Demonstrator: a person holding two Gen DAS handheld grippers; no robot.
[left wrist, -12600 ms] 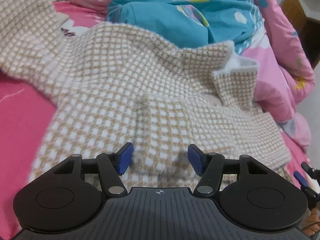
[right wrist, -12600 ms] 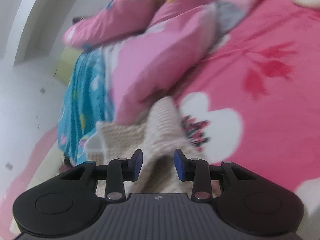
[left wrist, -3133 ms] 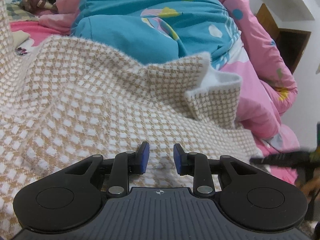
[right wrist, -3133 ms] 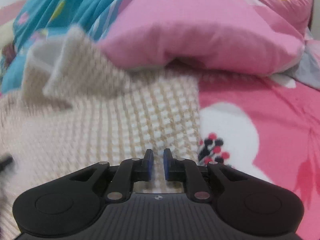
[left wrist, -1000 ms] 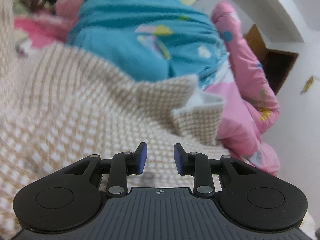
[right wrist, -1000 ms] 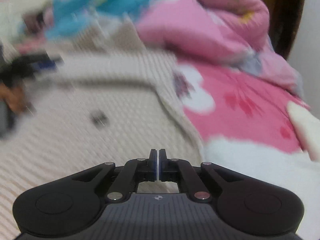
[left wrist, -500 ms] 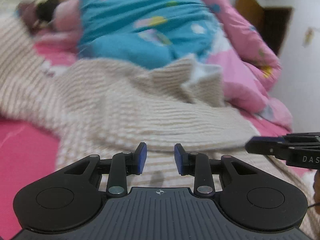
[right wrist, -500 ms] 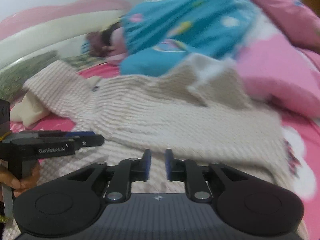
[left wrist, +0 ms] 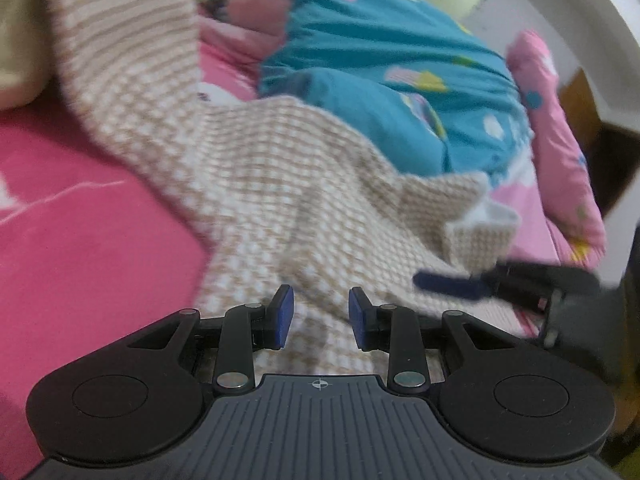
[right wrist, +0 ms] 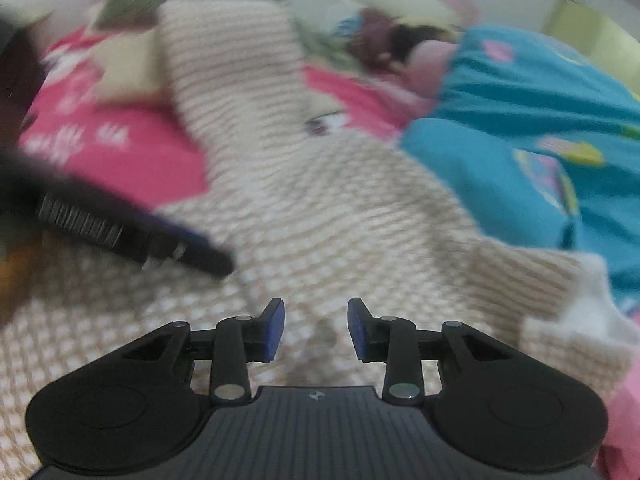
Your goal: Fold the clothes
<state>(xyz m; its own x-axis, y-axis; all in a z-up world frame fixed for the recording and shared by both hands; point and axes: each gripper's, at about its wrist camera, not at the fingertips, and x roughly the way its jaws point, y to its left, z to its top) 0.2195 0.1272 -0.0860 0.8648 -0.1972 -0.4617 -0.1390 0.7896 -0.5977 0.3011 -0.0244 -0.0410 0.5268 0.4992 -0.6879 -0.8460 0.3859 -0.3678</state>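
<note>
A beige and white checked knit garment (left wrist: 280, 184) lies spread over the pink bed sheet (left wrist: 80, 232), one sleeve (left wrist: 120, 40) reaching to the far left. My left gripper (left wrist: 319, 314) hovers over its near part, jaws apart with nothing between the blue pads. The right gripper (left wrist: 448, 282) comes in blurred from the right edge of the left wrist view. In the right wrist view the garment (right wrist: 340, 208) fills the middle, and my right gripper (right wrist: 316, 326) hangs above it, its jaws opening and empty. The left gripper (right wrist: 192, 250) shows there as a dark blur at left.
A teal patterned quilt (left wrist: 380, 80) is heaped behind the garment, with pink bedding (left wrist: 560, 152) to its right. A cream pillow (left wrist: 16, 32) lies at the far left. A dark-haired doll or head (right wrist: 396, 44) rests near the headboard. A brown doorway (left wrist: 600, 140) stands at the right.
The right gripper has swung across over the garment, rolled, and its jaws have gone from shut to apart. My left gripper has slid sideways with its jaws unchanged.
</note>
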